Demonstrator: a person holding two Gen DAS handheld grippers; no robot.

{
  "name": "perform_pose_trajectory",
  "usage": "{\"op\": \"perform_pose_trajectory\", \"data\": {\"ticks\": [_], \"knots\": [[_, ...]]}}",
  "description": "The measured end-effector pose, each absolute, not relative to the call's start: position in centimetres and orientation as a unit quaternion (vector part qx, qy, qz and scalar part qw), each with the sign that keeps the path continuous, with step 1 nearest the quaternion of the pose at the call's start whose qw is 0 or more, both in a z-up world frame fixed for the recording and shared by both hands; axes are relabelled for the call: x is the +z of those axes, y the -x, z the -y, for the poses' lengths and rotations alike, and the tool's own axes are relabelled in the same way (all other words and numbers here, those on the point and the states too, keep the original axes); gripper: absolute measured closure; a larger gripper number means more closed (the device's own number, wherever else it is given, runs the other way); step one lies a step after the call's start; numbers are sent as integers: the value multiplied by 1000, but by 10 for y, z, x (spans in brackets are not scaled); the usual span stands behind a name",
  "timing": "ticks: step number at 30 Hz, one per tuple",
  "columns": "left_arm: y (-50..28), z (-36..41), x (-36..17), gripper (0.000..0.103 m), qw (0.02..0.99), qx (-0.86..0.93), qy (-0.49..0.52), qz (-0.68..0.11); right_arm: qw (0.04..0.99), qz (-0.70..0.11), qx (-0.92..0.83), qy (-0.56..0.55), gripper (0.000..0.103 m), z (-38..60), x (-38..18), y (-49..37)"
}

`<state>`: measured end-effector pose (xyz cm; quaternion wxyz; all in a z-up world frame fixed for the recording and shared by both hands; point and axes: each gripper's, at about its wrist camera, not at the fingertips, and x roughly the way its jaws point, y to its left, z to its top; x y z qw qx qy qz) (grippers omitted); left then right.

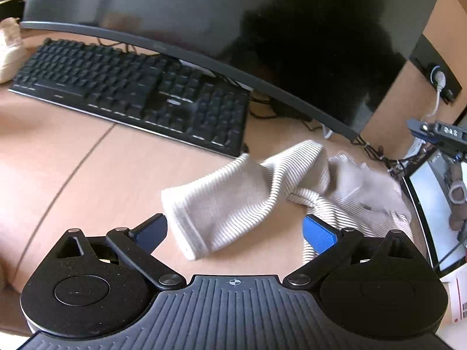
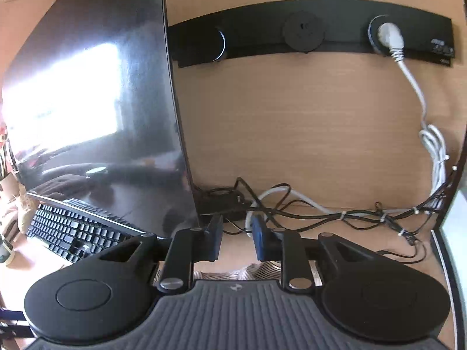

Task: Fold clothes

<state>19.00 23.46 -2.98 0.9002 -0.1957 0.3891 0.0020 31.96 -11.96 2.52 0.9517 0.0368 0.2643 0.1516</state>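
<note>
A beige and white striped garment (image 1: 233, 204) lies crumpled on the wooden desk (image 1: 73, 160), with one sleeve stretched out towards the camera. My left gripper (image 1: 235, 232) stands wide open just above that sleeve's cuff end, one blue pad on each side and neither touching it. In the right wrist view, my right gripper (image 2: 237, 240) is raised and points at the desk's back panel. Its jaws are narrowly apart with nothing between them. A strip of the striped garment (image 2: 230, 274) shows below, behind the fingers.
A black keyboard (image 1: 131, 93) and a large dark monitor (image 1: 204, 14) stand behind the garment. Tangled cables (image 2: 321, 210) lie at the back of the desk under a black socket strip (image 2: 306, 32). A second screen's edge (image 1: 420, 213) borders the right.
</note>
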Motion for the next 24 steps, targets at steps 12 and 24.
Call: {"op": "perform_pose_trajectory", "data": {"ticks": [12,24], "knots": [[-165,-272,-23,1,904,43,184,-382,870,-359,323,101,62,-7,-63,-228],[-125,-320,-19,1,900,64,198,-383,832,-280,377,296,59,-179,-114,-181]]}}
